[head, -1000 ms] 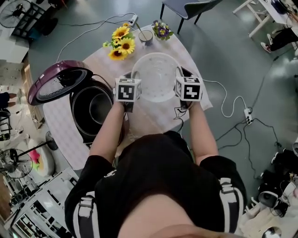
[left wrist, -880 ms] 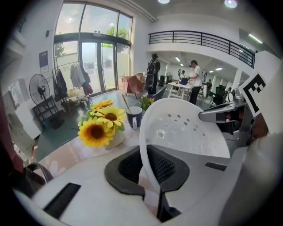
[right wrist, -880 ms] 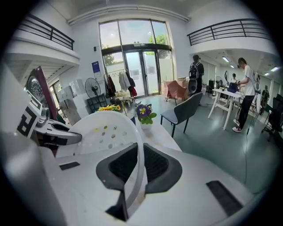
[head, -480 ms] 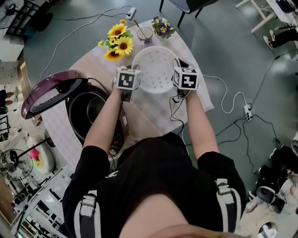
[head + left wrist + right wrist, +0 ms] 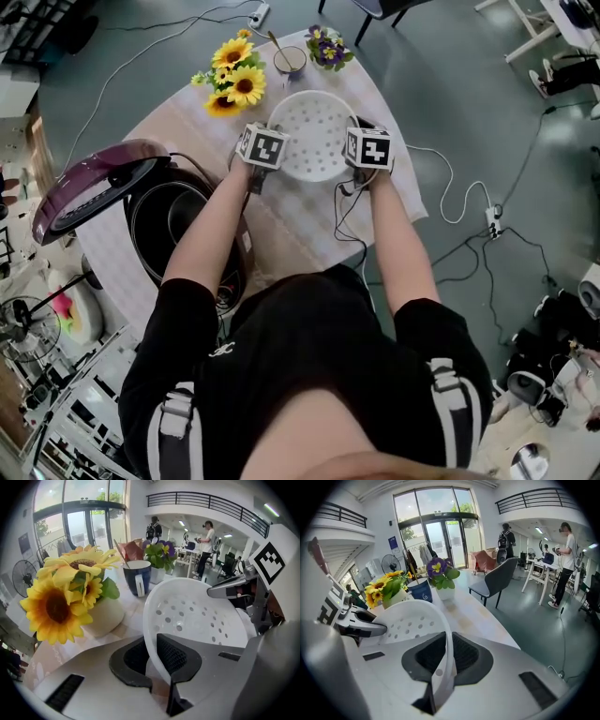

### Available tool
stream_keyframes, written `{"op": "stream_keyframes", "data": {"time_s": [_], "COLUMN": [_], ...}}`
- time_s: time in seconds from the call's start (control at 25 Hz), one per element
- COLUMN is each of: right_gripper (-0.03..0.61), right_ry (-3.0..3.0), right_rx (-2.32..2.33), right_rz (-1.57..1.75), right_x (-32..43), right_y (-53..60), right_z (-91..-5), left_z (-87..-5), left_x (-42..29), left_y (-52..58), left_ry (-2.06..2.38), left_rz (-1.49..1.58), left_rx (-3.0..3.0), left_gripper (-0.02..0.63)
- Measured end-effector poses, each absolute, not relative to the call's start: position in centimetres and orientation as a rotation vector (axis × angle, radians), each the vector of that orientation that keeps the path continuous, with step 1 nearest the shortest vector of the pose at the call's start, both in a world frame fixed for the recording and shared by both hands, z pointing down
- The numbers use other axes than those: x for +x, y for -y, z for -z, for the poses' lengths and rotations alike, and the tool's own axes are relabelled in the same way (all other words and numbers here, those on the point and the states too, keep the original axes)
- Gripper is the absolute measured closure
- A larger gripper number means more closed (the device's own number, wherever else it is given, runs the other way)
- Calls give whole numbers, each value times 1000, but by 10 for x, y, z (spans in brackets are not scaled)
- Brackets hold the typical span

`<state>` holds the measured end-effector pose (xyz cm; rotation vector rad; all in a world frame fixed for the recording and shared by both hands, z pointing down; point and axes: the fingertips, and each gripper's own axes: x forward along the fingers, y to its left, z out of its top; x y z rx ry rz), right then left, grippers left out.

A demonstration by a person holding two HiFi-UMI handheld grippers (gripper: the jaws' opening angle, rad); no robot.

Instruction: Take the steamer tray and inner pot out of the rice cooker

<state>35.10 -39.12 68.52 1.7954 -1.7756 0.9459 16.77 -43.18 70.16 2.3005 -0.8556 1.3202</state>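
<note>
The white perforated steamer tray (image 5: 314, 134) is low over the far part of the table, held by its rim on both sides. My left gripper (image 5: 259, 167) is shut on the tray's left rim (image 5: 151, 634), the rim pinched between its black pads. My right gripper (image 5: 360, 169) is shut on the right rim (image 5: 446, 653). The rice cooker (image 5: 178, 234) stands open at the left with its purple lid (image 5: 89, 187) raised. The dark inner pot (image 5: 183, 220) sits inside it.
Sunflowers in a white pot (image 5: 230, 84) (image 5: 70, 597), a blue mug (image 5: 289, 62) (image 5: 137, 576) and a small purple flower pot (image 5: 325, 47) (image 5: 439, 576) stand just beyond the tray. Cables (image 5: 450, 202) trail off the table's right edge. A grey chair (image 5: 497, 581) stands beyond the table.
Both grippers have carried the tray away from me toward the flowers and lower over the table. The grips look unchanged.
</note>
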Motion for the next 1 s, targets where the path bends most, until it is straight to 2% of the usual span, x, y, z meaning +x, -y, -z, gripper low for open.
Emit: {"op": "stream_keyframes", "data": {"time_s": [0.48, 0.6, 0.64, 0.8, 1.0], "right_gripper": [531, 531, 509, 483, 482], "right_ry": [1674, 1672, 1679, 1726, 1843], "right_rx": [1776, 1773, 1783, 1865, 1993], "right_rz": [-1019, -988, -972, -928, -833], "right_x": [348, 347, 348, 353, 354], "right_y": [389, 392, 394, 396, 399], "right_z": [-708, -704, -701, -678, -625], "left_z": [-726, -725, -722, -699, -643], "left_x": [163, 163, 164, 163, 172], "left_y": [423, 419, 419, 431, 447], "left_ry": [807, 773, 776, 885, 1008], "left_rz": [-1379, -1402, -1392, -1331, -1088], "left_rx": [2216, 2218, 2222, 2258, 2383], "left_gripper": [577, 449, 427, 420, 428]}}
